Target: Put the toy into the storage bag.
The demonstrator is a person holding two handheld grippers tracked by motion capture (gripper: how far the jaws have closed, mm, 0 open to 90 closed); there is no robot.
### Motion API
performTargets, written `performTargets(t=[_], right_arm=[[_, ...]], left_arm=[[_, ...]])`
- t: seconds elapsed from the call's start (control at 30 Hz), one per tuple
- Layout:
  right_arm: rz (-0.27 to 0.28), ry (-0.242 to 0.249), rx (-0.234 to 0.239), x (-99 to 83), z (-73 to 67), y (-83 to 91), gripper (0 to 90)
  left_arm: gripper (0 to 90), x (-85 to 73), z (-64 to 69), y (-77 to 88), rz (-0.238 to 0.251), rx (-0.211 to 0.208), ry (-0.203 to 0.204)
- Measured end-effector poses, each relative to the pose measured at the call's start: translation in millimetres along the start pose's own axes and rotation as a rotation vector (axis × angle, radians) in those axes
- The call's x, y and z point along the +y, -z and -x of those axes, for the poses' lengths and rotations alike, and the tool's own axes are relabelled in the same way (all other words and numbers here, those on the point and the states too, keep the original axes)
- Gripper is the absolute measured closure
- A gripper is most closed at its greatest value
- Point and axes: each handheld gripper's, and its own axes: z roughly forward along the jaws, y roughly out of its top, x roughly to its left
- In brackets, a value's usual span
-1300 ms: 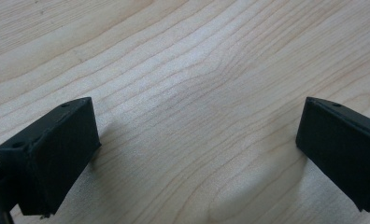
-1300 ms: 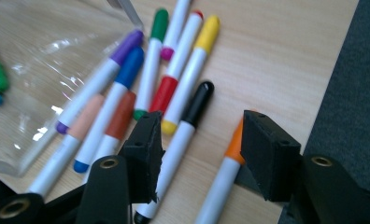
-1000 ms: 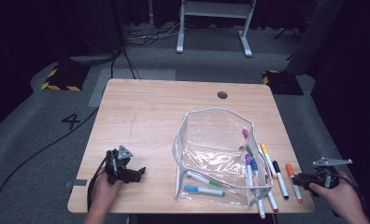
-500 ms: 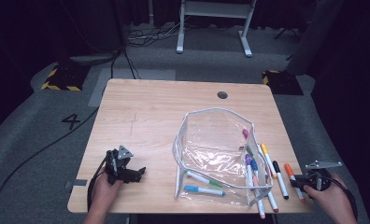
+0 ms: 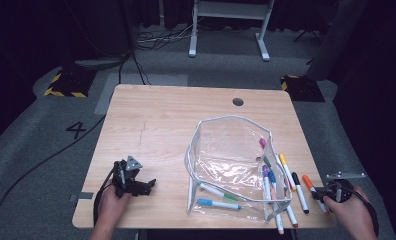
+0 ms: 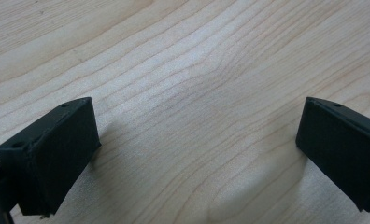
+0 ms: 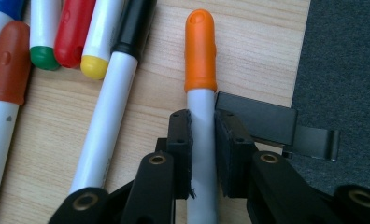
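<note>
Fingers of my right gripper (image 7: 202, 154) closing on orange marker (image 7: 201, 70).
Held near its end, it could swing; left fingers (image 6: 57, 154) spread, idle.

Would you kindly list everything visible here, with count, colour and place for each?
table: one, light wood, centre, with a dark round hole near its far edge.
clear pouch: one, transparent with grey edging, right half of the table, open.
markers in the pouch: at least two, blue and green caps, near its front edge.
loose markers: several, mixed caps, right of the pouch.
orange marker: one, near the right table edge, between the right claw's jaws.
metal stand: one, white, on the floor beyond.
left claw: black, open over bare wood.
right claw: black, jaws just closing, pressed on the orange marker.
</note>
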Motion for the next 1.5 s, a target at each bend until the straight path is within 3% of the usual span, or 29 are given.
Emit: performTargets(t=[0.2, 0.33, 0.57, 0.77, 1.07, 1.3, 1.5], right_arm=[[0.055, -0.019, 0.063, 6.6, 1.3, 18.1, 77.6], [0.095, 0.006, 0.075, 16.7, 1.8, 37.8, 77.6], [0.169, 0.051, 0.136, 36.9, -4.1, 71.3, 77.6], [0.218, 0.119, 0.153, 58.3, -17.4, 102.5, 77.6], [0.261, 0.181, 0.227, 85.1, -31.5, 138.0, 77.6], [0.280, 0.273, 0.278, 108.1, -54.8, 155.8, 77.6], [0.265, 0.354, 0.314, 129.3, -79.2, 158.7, 77.5]], left_arm=[[0.0, 0.0, 0.0, 0.0, 0.000, 0.000, 0.000], [0.0, 0.0, 0.0, 0.0, 0.000, 0.000, 0.000], [0.0, 0.0, 0.0, 0.0, 0.000, 0.000, 0.000], [0.0, 0.0, 0.1, 0.0, 0.000, 0.000, 0.001], [0.0, -0.3, 0.6, -0.1, 0.003, -0.004, 0.005], [0.0, -0.3, 0.6, -0.1, 0.002, -0.004, 0.005], [0.0, -0.4, 0.5, 0.0, 0.002, -0.005, 0.004]])
